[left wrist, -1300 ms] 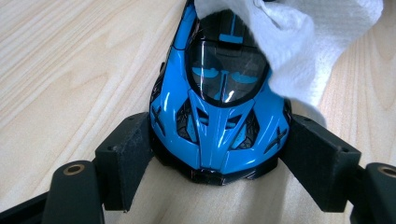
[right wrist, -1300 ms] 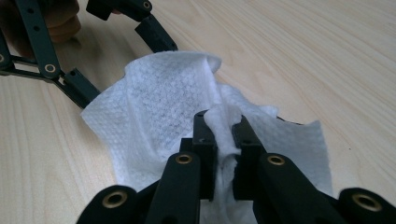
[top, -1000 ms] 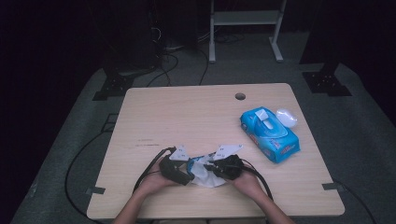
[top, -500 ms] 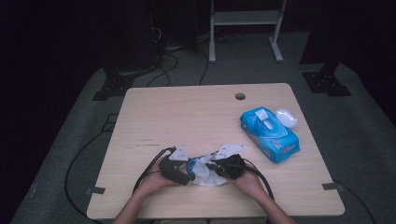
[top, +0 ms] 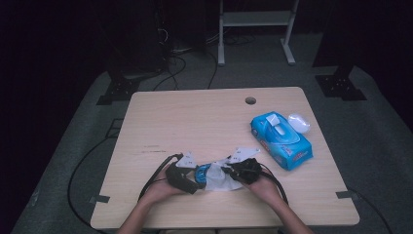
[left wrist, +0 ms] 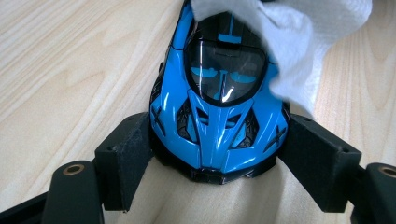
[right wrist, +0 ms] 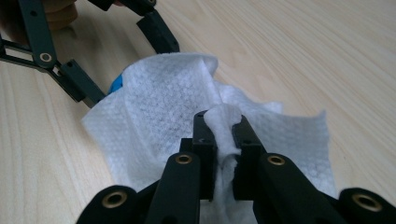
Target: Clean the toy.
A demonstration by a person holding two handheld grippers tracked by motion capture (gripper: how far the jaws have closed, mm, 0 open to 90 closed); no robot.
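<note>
A glossy blue and black toy car [left wrist: 219, 116] stands on the wooden table [top: 195, 122] near its front edge. My left gripper [left wrist: 219, 158] is shut on the toy car, one pad pressing on each side of its nose. A white wet wipe [right wrist: 159, 112] is draped over the car's far end. My right gripper [right wrist: 223, 126] is shut on a bunched fold of that wipe. In the high view the left gripper [top: 187, 178] and the right gripper [top: 234, 171] face each other, with the car [top: 201, 173] and the wipe [top: 219, 181] between them.
A blue pack of wet wipes [top: 281, 140] lies at the right of the table, with a white oval lid [top: 298, 122] beside it. A cable hole [top: 250, 100] sits near the far edge. Black cables trail off the front corners, and stands are on the floor behind.
</note>
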